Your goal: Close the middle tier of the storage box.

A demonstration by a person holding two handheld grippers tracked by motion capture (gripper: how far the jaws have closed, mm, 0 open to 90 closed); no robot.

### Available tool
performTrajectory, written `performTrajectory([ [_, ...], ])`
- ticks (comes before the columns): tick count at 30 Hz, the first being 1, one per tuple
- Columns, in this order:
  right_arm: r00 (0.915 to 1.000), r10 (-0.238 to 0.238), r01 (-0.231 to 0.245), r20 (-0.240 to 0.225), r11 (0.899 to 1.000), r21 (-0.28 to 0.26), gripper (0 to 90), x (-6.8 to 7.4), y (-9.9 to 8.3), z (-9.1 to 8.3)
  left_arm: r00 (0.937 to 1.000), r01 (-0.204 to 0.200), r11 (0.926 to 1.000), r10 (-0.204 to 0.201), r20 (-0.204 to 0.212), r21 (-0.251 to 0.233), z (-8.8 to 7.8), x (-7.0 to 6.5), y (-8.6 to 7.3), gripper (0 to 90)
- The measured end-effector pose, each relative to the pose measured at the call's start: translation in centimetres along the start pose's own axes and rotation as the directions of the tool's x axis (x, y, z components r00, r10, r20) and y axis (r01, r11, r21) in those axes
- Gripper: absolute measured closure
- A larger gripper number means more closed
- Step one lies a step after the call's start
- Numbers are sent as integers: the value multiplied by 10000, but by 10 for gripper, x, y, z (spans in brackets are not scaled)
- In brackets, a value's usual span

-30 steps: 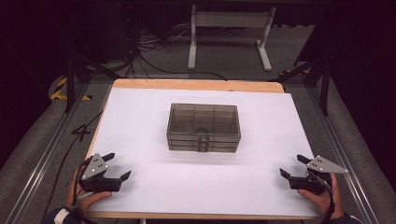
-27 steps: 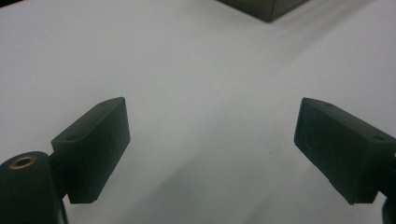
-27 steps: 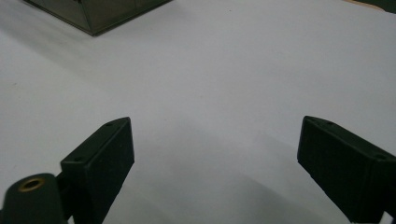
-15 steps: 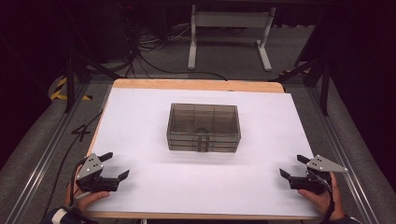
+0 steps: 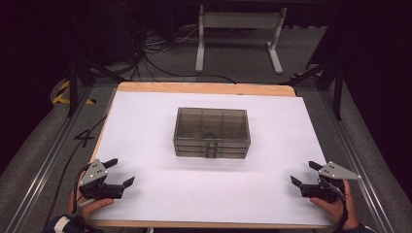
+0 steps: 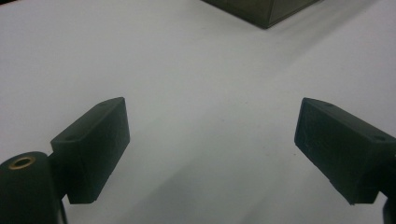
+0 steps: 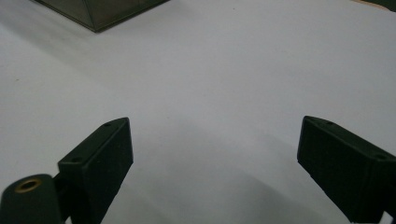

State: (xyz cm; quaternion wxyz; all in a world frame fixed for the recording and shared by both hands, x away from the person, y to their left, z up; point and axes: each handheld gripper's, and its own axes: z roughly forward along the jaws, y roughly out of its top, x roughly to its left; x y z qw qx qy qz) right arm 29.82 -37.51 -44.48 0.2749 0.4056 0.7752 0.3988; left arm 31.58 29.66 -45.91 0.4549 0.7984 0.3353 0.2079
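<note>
Box [image 5: 212, 132], smoky and lidded, sits mid-surface [image 5: 194, 194]; left tongs [image 5: 118, 173] at seven o'clock and right tongs [image 5: 306, 174] at five o'clock, both spread, empty.

1. Your box [image 5: 212, 132]: smoky translucent plastic, smooth, faintly glossy walls.
2. Your surface [image 5: 160, 126]: matt white sheet, paper-like and smooth, over a pale wood board showing at the far edge.
3. Your left hand-held gripper [image 5: 120, 173] and right hand-held gripper [image 5: 303, 173]: matt black plastic jaws; flat grey plate on top.
4. Floor [image 5: 39, 160]: grey, rough-looking, carpet-like.
</note>
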Motion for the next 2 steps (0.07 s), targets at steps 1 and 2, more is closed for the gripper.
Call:
performTrajectory([
  [1, 10000, 17, -17, -8, 10000, 1, 113, 0, 0, 0, 10000, 4, 10000, -4, -9, 1, 0, 0, 0, 109],
  [2, 10000, 33, -33, -11, 10000, 8, 113, 0, 0, 0, 10000, 17, 10000, -17, 4, 9, 0, 0, 0, 109],
])
